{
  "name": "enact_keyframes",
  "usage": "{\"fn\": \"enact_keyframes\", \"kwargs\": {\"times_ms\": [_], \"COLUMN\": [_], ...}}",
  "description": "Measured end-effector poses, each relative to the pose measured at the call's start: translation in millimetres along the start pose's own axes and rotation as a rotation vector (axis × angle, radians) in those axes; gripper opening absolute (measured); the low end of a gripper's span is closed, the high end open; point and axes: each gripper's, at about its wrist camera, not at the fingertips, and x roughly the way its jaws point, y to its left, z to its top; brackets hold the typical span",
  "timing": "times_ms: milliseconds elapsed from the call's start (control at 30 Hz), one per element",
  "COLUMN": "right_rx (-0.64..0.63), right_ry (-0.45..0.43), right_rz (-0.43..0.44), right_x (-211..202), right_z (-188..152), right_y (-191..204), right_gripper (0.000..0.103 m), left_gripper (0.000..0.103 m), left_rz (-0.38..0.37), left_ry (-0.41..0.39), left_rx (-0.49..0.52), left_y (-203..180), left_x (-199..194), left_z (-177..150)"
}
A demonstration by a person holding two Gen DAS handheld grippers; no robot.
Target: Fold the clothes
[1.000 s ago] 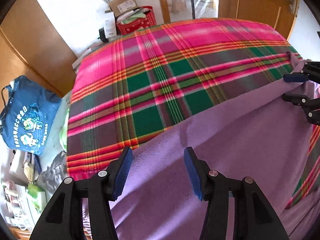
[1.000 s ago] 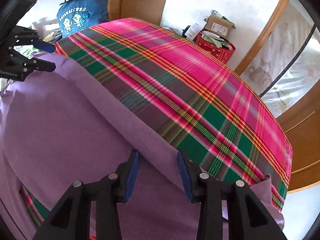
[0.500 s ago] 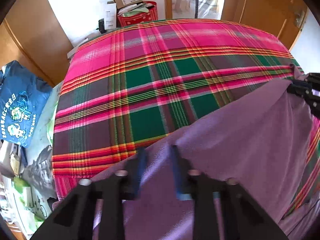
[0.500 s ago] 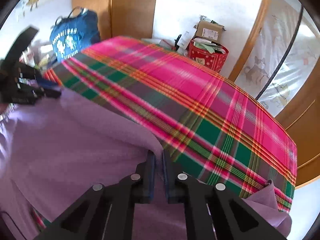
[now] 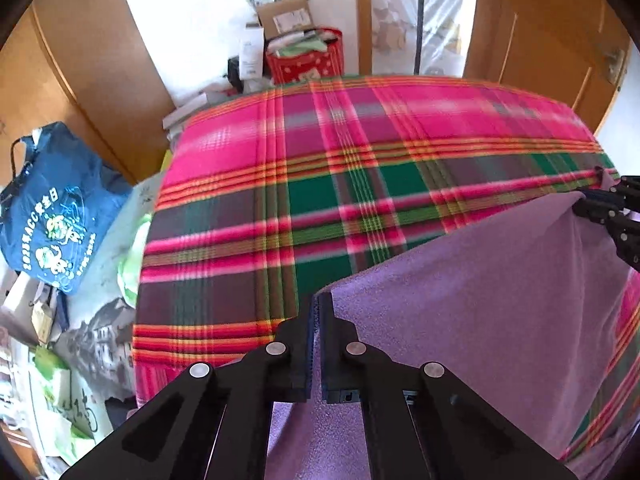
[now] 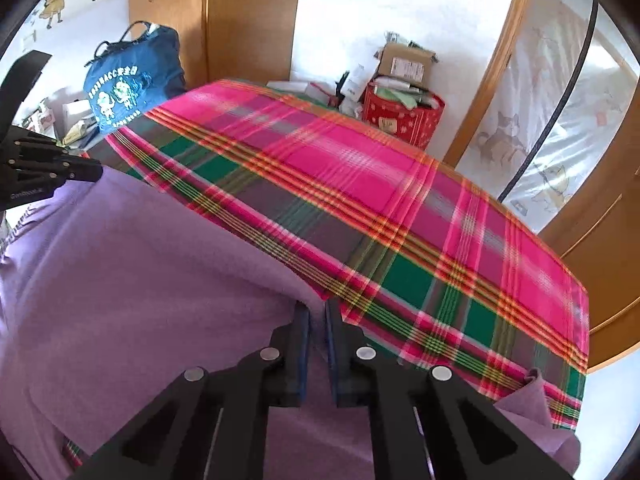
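Observation:
A purple garment (image 5: 480,280) lies on a bed covered by a pink, green and red plaid blanket (image 5: 320,160). My left gripper (image 5: 319,300) is shut on the garment's far edge, with purple cloth pinched between the blue pads. At the right rim of the left wrist view, the right gripper (image 5: 592,204) grips the same edge. In the right wrist view my right gripper (image 6: 318,308) is shut on the purple garment (image 6: 140,260), a fold of cloth between its pads. The left gripper (image 6: 92,172) shows at the left there. The edge runs raised between the two grippers.
A blue bag (image 5: 52,208) and loose clutter sit to the bed's left. Beyond the far edge stand a red basket (image 5: 308,60) and a cardboard box (image 5: 284,16) by the white wall. Wooden doors (image 5: 540,48) flank them. The plaid blanket (image 6: 360,184) lies bare beyond the garment.
Both grippers went from open around the garment's far edge to shut on it. The edge has lifted a little off the blanket and pulled straight between them.

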Motion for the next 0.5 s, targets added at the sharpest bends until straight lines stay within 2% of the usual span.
{"fn": "enact_keyframes", "kwargs": {"times_ms": [133, 200, 333, 500], "right_rx": [-0.035, -0.025, 0.057, 0.171], "right_ry": [0.019, 0.040, -0.024, -0.105], "right_rz": [-0.035, -0.018, 0.015, -0.041], "right_x": [13, 17, -10, -64], "right_z": [-3, -6, -14, -46], "right_y": [8, 6, -13, -41], "right_gripper": [0.012, 0.013, 0.020, 0.023], "left_gripper": [0.003, 0.006, 0.009, 0.017], "left_rz": [0.046, 0.061, 0.050, 0.044], "left_ry": [0.019, 0.023, 0.037, 0.034], "left_rx": [-0.006, -0.020, -0.034, -0.076], "left_y": [-1, 0, 0, 7], "left_x": [13, 16, 13, -1], "left_z": [-2, -2, 0, -8]}}
